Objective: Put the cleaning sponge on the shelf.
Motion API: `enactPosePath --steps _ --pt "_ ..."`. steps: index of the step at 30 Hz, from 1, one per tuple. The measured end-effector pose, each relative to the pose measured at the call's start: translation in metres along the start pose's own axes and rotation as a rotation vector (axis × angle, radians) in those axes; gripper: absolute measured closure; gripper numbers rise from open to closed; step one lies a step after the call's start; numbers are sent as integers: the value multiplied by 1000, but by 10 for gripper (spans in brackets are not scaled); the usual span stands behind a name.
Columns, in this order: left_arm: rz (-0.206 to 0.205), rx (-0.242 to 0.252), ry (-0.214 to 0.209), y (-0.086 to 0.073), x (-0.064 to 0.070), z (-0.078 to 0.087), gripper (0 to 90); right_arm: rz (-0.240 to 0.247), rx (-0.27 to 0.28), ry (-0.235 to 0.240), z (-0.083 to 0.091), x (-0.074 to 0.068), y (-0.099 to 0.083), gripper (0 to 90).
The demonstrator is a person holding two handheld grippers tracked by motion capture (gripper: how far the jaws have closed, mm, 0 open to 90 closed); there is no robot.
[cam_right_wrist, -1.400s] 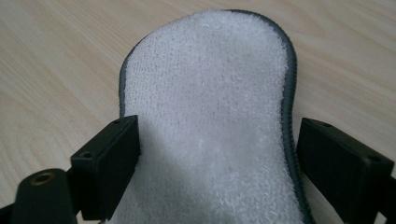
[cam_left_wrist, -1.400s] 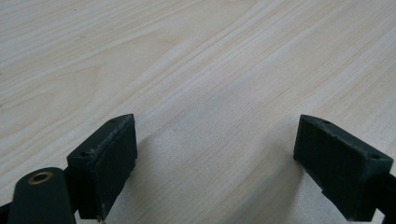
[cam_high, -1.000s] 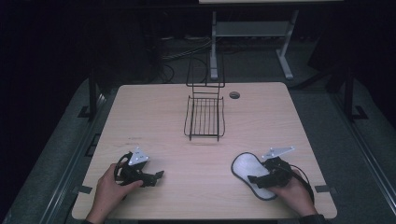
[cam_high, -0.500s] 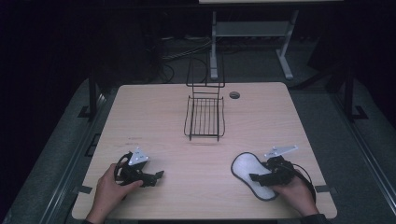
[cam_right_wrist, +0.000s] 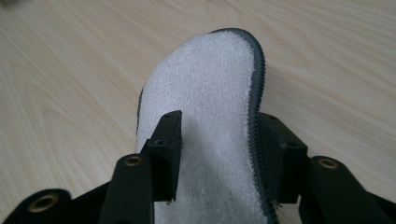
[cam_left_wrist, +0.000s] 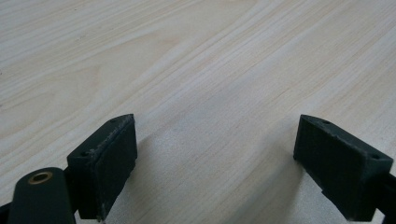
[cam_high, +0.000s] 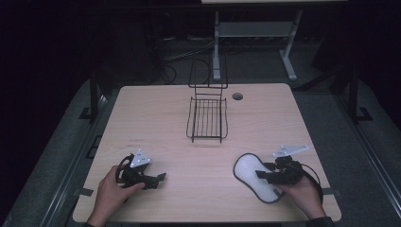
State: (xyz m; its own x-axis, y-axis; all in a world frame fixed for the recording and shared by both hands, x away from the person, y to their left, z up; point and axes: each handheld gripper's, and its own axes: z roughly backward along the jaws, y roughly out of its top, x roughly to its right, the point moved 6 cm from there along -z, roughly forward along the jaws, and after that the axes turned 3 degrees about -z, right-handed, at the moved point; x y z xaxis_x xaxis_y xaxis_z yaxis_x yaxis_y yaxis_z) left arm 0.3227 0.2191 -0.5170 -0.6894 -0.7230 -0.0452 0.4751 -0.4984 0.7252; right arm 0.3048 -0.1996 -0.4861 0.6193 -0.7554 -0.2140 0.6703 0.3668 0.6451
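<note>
right gripper (cam_high: 265,174): jaws clamped on white insole (cam_high: 255,176), lying at table (cam_high: 165,118) near-right | left gripper (cam_high: 158,178): jaws wide apart over bare wood, near-left | wire rack (cam_high: 207,118): centre, well apart

The insole (cam_high: 253,176) lies on the tabletop (cam_high: 170,123) toward its near right corner, well apart from anything else on the wood. It is a flat, foot-shaped piece with a white, fuzzy terry-like top and a dark stitched edge running round its outline. Its rounded toe end points away and slightly leftward across the tabletop, while the heel end sits in the right tool (cam_high: 276,174), whose two black jaws close on it from either side. Seen along that tool, the insole (cam_right_wrist: 205,121) is pinched so its edges curl upward, the dark rim standing up on one side
</note>
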Motion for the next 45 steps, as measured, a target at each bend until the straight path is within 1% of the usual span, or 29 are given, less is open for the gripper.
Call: enactPosePath --steps 3,12,17,23,27,29,35,45 --pt "0 0 0 0 0 0 126 6 13 11 4 -1 2 582" --pt "0 -1 0 0 0 0 126 24 57 34 10 -4 8 656" --pt "0 0 0 0 0 0 126 24 84 48 16 -7 11 697" --pt "-3 -3 0 0 0 0 126 21 100 80 20 -10 14 770" --pt "-3 -3 0 0 0 0 126 24 108 87 22 -11 15 804" --pt "-3 -3 0 0 0 0 126 43 111 85 23 -13 16 817" --pt "-3 -3 -1 0 0 0 126 55 120 89 25 -15 18 821" --pt "1 -2 -1 0 0 0 126 56 144 70 30 -11 28 823"
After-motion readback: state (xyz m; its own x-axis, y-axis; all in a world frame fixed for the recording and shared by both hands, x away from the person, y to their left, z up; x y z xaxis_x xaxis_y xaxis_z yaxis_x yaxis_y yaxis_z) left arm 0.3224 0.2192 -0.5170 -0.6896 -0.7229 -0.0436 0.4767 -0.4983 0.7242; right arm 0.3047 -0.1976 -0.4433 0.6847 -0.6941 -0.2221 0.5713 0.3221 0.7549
